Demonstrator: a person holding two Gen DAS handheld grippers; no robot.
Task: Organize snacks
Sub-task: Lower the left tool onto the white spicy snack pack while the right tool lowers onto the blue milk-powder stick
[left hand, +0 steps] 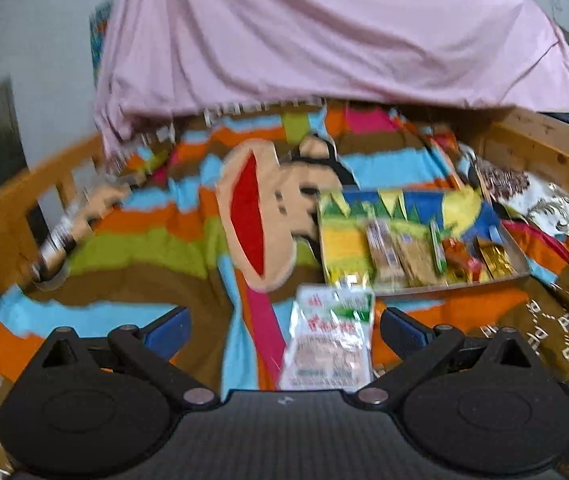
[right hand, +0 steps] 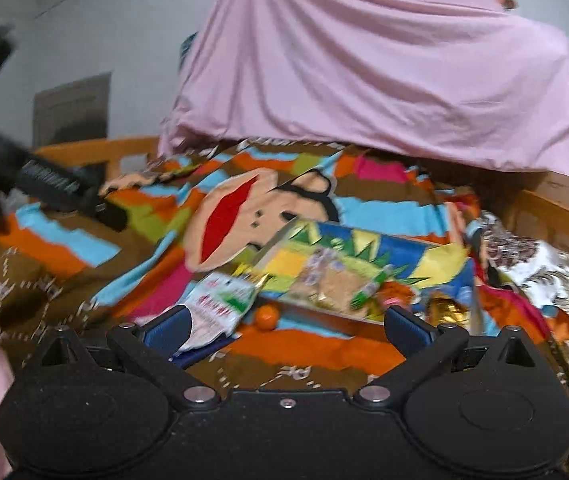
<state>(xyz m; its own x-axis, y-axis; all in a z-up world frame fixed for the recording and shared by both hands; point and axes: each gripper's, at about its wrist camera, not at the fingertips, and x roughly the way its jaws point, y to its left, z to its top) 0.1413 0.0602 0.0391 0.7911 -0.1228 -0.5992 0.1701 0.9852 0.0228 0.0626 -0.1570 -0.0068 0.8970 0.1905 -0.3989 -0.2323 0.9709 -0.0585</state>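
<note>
Snacks fill a shallow tray (left hand: 516, 276) resting on a bed covered by a striped cartoon blanket (left hand: 156, 248). The left gripper (left hand: 284, 330) has its blue fingers (left hand: 168, 328) spread wide apart, and a white and green snack packet (left hand: 330, 336) lies on the blanket between them, touching neither. The right gripper (right hand: 286, 326) also has its fingers parted, holding nothing; the same packet (right hand: 220, 308) sits just beside its left finger, near a small orange fruit (right hand: 266, 317). Pink cloth (right hand: 384, 68) drapes behind.
</note>
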